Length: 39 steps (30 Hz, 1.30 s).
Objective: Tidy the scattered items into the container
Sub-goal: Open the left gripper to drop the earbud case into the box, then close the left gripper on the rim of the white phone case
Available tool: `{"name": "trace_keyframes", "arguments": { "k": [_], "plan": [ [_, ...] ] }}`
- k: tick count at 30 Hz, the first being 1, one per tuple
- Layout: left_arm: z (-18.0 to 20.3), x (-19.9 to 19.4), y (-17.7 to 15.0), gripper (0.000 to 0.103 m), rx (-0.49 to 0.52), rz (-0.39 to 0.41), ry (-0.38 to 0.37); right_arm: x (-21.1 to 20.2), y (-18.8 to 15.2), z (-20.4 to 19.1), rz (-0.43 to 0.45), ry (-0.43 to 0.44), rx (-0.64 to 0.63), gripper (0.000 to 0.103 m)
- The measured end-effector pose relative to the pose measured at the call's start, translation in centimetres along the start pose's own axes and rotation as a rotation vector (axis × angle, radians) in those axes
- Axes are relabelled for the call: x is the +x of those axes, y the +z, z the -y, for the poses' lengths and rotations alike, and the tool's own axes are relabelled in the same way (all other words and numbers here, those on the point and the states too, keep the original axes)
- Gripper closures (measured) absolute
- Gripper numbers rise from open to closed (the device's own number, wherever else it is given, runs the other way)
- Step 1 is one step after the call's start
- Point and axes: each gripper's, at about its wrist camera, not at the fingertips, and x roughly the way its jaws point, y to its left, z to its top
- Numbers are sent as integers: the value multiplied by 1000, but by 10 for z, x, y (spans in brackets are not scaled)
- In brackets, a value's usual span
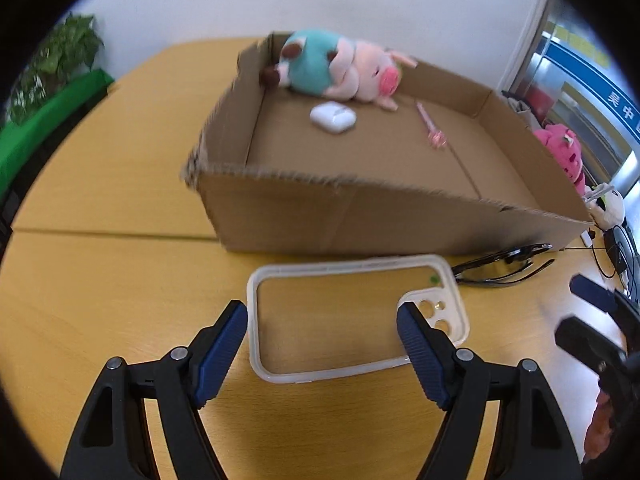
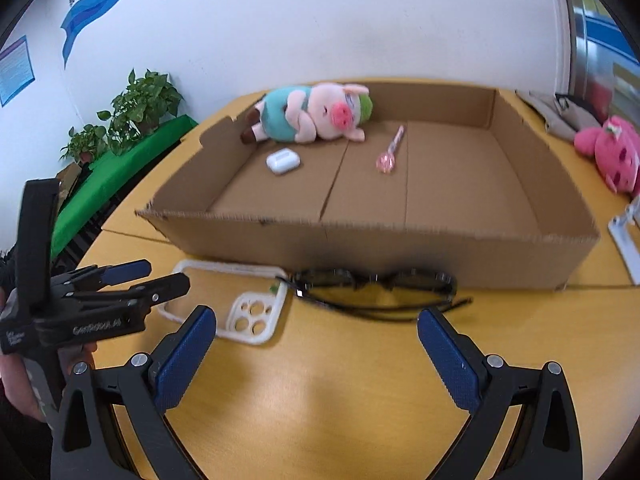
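Yellow wood-grain table (image 2: 360,380), seam line across it under the box. White wall behind, blue banner and red notice on it in the right wrist view, potted plants (image 2: 136,112) on a green-covered ledge at the left. Both views motion-blurred, worst on the box rim.

My left gripper (image 1: 322,344) is spread wide, nothing between the pads, hovering over the clear phone case (image 1: 356,320). The case lies flat on the table just in front of the cardboard box (image 1: 360,216), long axis running left-right, camera cutout at its right end. My right pad covers part of that cutout corner. In the right wrist view my left gripper (image 2: 160,276) hides the case's left half.

My right gripper (image 2: 316,344) is also wide apart and empty, pointed at the black glasses (image 2: 372,284). Glasses sit on the table, just beside the box's near wall, lying left-right along it, arms folded toward me. Cannot tell if they touch the box. They lie just right of the case.

Inside the box: plush pig (image 2: 312,114) lying on its side at the far left corner, snout to the right; white earbud case (image 2: 283,161) near it; pink lollipop (image 2: 390,152), stick pointing away, head toward me.

Outside the box's right side, a pink plush (image 2: 612,152), partly cut off. Small white plush (image 1: 608,204) past the box corner, hard to make out.
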Motion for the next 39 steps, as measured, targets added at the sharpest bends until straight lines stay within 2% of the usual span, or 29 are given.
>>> {"name": "trace_keyframes", "arguments": {
  "k": [1,2,3,5,6,9,13,18,25,29,31,32,34,36,37,39],
  "plan": [
    [-4,8,-1,37,-11,-24,4,2,-4,0,-10,3,3,1],
    [-5,11,0,39,-9,-20,42,4,-8,-1,-19,3,1,1],
    [-8,15,2,55,-12,-34,51,5,-10,-2,-23,2,-1,1],
    [-9,17,4,69,-6,-28,71,6,-17,-3,-32,4,-2,0],
    [-8,17,5,79,2,-29,83,7,-17,-3,-35,4,-1,1],
    [-8,15,4,89,10,-34,76,11,-23,0,-49,-2,7,0],
    [-13,6,-10,95,16,-21,54,16,-31,4,-67,0,22,1],
    [-4,-5,-30,96,74,-11,69,20,-35,4,-72,-1,14,2],
    [-2,-9,-38,96,69,-11,65,28,-26,-11,-43,1,-26,3],
    [3,-10,-42,96,81,-7,65,44,-33,-13,-73,-32,-44,32],
    [5,-11,-44,96,79,-4,62,43,-35,-16,-53,-72,-72,36],
    [5,-11,-45,96,74,-1,61,43,-36,-19,-53,-104,-90,43],
    [6,-11,-46,96,66,1,58,41,-37,-19,-47,-82,-94,59],
    [8,-11,-46,96,63,0,53,40,-38,-21,-50,-52,-97,85],
    [9,-11,-47,96,63,-3,55,40,-40,-24,-51,-44,-103,90],
    [11,-12,-48,96,66,-8,60,38,-41,-26,-48,-62,-113,90]
  ]
}}
